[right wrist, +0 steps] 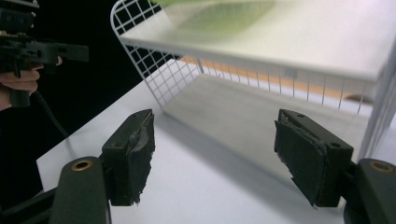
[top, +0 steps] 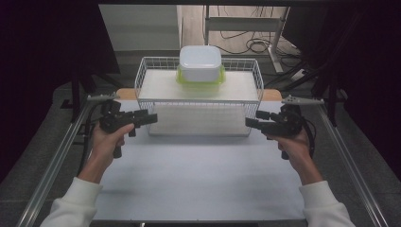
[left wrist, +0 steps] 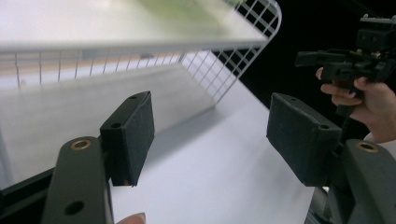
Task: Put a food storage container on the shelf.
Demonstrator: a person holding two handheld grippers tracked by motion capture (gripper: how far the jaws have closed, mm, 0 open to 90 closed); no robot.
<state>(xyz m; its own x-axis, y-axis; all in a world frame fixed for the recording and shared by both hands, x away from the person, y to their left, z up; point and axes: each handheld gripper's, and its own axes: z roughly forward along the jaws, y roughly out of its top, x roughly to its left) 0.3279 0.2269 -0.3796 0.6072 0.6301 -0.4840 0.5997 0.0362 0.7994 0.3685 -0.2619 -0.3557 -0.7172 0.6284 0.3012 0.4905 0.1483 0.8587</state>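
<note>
A white wire rack (top: 147, 75) stands at the far middle of the white table (top: 198, 175), with a white board as its top shelf. On that shelf sits a white box with a green rim (top: 200, 64), seen as a blurred green patch (right wrist: 224, 14) in the right gripper view. My left gripper (top: 150, 117) hovers just off the rack's left front corner, jaws open and empty (left wrist: 210, 140). My right gripper (top: 255, 119) hovers off the right front corner, also open and empty (right wrist: 212, 154). Each gripper view shows the other gripper farther off: the right gripper (left wrist: 322, 60) and the left gripper (right wrist: 70, 51).
Metal rails (top: 52, 161) (top: 352, 161) run along both sides of the table. A wooden edge (top: 125, 93) shows behind the rack. Beyond it are a dark floor, cables (top: 255, 45) and a desk frame. A lower white board (right wrist: 243, 112) lies under the shelf.
</note>
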